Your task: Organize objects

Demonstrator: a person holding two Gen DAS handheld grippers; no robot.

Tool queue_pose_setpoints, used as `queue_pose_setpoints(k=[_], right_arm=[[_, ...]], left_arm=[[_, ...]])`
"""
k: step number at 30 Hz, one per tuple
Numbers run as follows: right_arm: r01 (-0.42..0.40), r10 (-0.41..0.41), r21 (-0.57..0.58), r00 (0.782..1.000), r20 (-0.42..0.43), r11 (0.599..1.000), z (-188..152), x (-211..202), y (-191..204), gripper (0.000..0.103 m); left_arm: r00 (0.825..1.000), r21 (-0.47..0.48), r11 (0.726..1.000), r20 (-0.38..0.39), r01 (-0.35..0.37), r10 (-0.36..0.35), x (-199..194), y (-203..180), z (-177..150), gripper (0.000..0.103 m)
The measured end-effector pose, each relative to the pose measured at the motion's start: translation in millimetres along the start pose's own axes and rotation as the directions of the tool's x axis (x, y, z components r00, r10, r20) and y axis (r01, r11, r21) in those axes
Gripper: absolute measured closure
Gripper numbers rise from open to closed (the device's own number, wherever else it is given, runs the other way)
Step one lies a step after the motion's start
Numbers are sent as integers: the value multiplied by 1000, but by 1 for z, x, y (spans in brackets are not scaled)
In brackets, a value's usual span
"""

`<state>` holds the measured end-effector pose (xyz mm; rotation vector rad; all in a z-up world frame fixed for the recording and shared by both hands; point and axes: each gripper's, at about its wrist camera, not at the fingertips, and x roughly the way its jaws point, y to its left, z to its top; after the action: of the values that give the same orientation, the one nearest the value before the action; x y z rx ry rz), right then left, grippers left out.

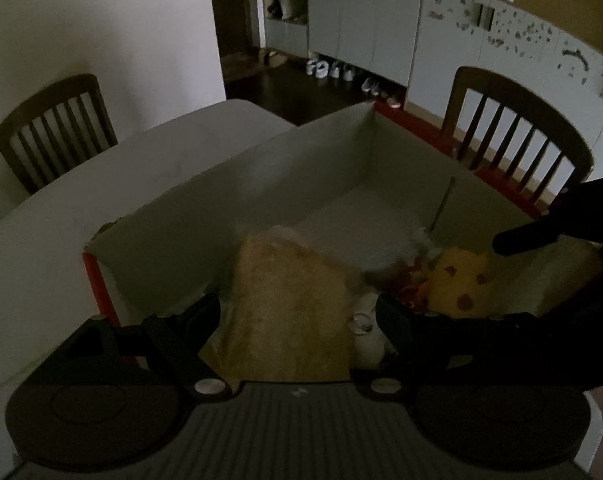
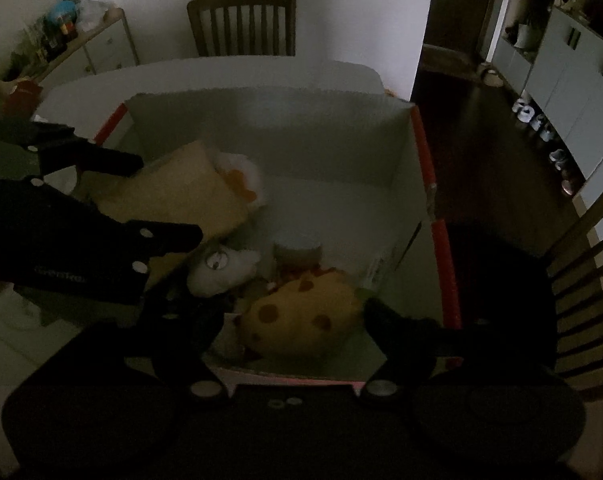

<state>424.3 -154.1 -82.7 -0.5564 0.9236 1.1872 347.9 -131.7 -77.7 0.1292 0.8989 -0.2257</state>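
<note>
The box (image 2: 261, 128) on the bench (image 1: 101, 168) already holds the spotted yellow plush (image 2: 301, 320) and tan cushion (image 1: 289, 312), so both claws, left claw (image 1: 297, 316) and right claw (image 2: 293, 320), hover above, spread wide, gripping nothing.

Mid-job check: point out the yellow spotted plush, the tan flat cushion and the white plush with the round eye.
Yellow spotted plush (image 2: 301, 316), right wrist view, middle of its body.
Tan flat cushion (image 1: 289, 312), left wrist view, centre of its face.
White plush with round eye (image 2: 225, 268), right wrist view, its head.

A white table (image 1: 61, 208) bears an open cardboard box (image 1: 229, 184).
</note>
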Motion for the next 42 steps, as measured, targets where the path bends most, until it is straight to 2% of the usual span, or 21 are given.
queue_pose_setpoints(k=[11, 17, 25, 31, 32, 35, 42], right_arm=[[-13, 12, 9, 997, 77, 1000, -6, -38, 1, 22], [-27, 23, 27, 991, 132, 999, -12, -62, 6, 22], [-55, 46, 36, 976, 214, 998, -25, -92, 20, 21], [-45, 36, 31, 967, 252, 999, -35, -104, 33, 18], [-48, 38, 32, 966, 256, 998, -37, -105, 35, 18], [-57, 46, 34, 964, 260, 998, -40, -108, 40, 18], [-65, 50, 44, 958, 282, 997, -46, -114, 53, 17]], left_arm=[[995, -21, 998, 89, 53, -51, -40, 1, -9, 18], [986, -32, 997, 151, 74, -69, -70, 2, -17, 18], [979, -70, 994, 196, 78, -63, -101, 4, -32, 17], [976, -104, 992, 214, 68, -44, -117, 6, -46, 17], [975, -109, 992, 217, 64, -40, -120, 7, -49, 15], [974, -121, 991, 224, 64, -36, -126, 7, -56, 1], [975, -139, 988, 218, 62, -31, -140, 6, -74, 0]])
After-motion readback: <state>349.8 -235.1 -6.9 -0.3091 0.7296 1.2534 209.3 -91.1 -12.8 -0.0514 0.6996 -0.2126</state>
